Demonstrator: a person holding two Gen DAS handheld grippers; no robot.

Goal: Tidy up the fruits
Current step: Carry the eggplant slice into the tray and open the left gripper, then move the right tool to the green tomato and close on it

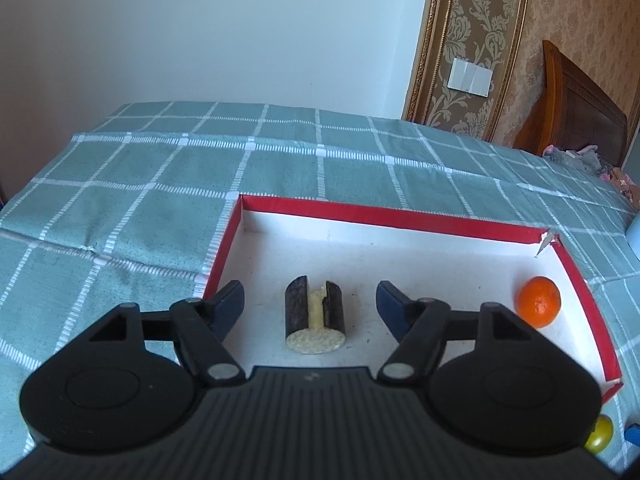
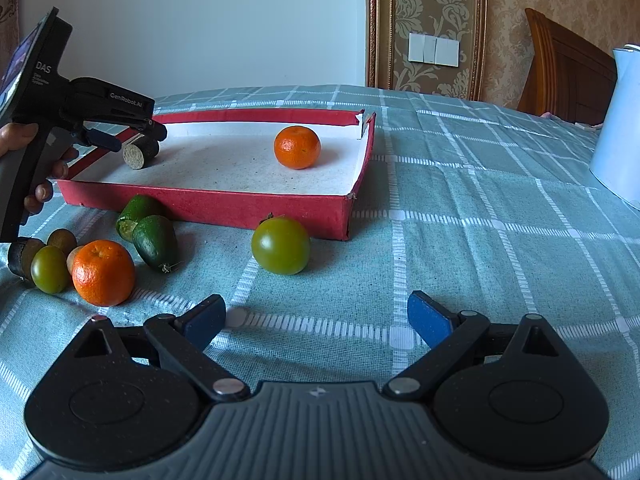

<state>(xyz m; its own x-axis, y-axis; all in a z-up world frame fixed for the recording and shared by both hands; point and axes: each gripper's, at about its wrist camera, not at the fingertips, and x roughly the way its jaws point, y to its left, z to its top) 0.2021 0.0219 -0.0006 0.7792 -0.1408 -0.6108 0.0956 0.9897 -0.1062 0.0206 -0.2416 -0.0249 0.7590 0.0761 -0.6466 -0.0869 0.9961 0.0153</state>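
Observation:
A dark cut cane piece [image 1: 315,317] with a pale end lies on the white floor of the red tray [image 1: 360,213]. My left gripper [image 1: 310,304] stands open around it, pads clear on both sides; the right wrist view shows that gripper [image 2: 132,136] over the cane piece [image 2: 140,153]. An orange [image 1: 538,307] rests in the tray's right part, the same orange [image 2: 297,147]. In front of the red tray [image 2: 240,210] on the cloth lie a green tomato [image 2: 281,245], a second orange [image 2: 103,273], two cucumber pieces [image 2: 154,240] and several small fruits [image 2: 48,268]. My right gripper [image 2: 316,322] hangs open, with nothing between its fingers.
A green checked cloth [image 2: 480,220] covers the table. A pale blue kettle [image 2: 618,124] stands at the right edge. A hand [image 2: 36,164] holds the left gripper's handle. A wooden headboard [image 2: 568,68] and a wall lie behind.

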